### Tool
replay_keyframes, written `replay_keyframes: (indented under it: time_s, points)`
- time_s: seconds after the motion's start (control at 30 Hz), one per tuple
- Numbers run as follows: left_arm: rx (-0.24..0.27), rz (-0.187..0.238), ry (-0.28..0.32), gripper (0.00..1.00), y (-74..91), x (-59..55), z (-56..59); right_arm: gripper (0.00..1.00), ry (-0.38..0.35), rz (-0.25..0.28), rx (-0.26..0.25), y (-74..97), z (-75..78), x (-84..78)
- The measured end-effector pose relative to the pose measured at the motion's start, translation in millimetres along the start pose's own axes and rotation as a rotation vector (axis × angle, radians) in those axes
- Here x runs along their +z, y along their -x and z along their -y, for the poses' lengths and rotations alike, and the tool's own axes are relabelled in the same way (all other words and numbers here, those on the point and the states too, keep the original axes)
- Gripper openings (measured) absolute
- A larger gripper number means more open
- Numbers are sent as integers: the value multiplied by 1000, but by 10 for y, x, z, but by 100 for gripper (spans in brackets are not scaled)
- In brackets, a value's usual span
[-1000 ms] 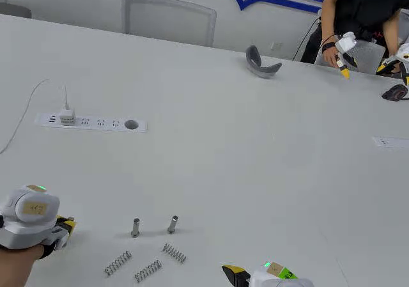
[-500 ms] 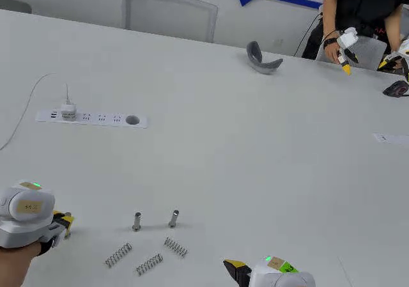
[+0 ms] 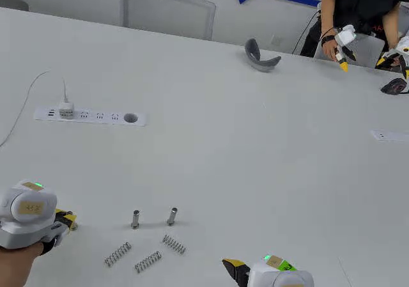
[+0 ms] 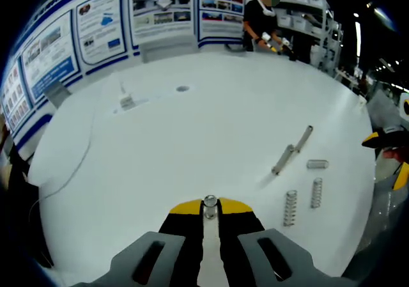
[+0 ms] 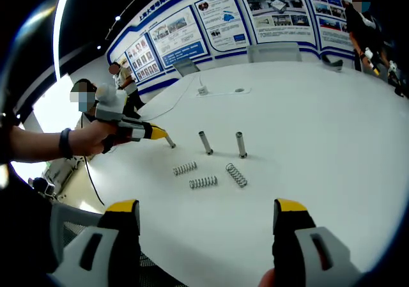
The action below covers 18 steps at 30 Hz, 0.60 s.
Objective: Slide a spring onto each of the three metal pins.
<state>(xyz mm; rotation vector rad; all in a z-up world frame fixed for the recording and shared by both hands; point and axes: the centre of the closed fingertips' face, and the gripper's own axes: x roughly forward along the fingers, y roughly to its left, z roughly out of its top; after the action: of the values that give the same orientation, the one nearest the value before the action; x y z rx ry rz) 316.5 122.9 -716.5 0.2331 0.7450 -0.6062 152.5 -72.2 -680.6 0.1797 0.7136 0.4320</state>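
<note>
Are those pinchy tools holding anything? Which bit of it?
The left tool pinches a metal pin by its top end. The right tool is open and holds nothing.

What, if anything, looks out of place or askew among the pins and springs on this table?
Nothing looks damaged or spilled: one pin and a second pin stand upright. The third pin is apart from them, clamped in the left gripper. The three springs lie loose at different angles.

Head view's bottom edge cuts off the right gripper (image 3: 255, 275) — one yellow jaw tip clears it. The left gripper (image 4: 209, 206) clamps a pin (image 4: 209, 202) — its shaft hidden between the jaws
</note>
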Motion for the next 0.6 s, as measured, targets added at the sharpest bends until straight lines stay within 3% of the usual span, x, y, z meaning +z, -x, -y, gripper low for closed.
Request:
replay_keyframes:
  time_s: [0.6]
  points:
    - [9, -7, -16, 7, 14, -26, 7, 87, -3, -1, -1, -8, -4, -15]
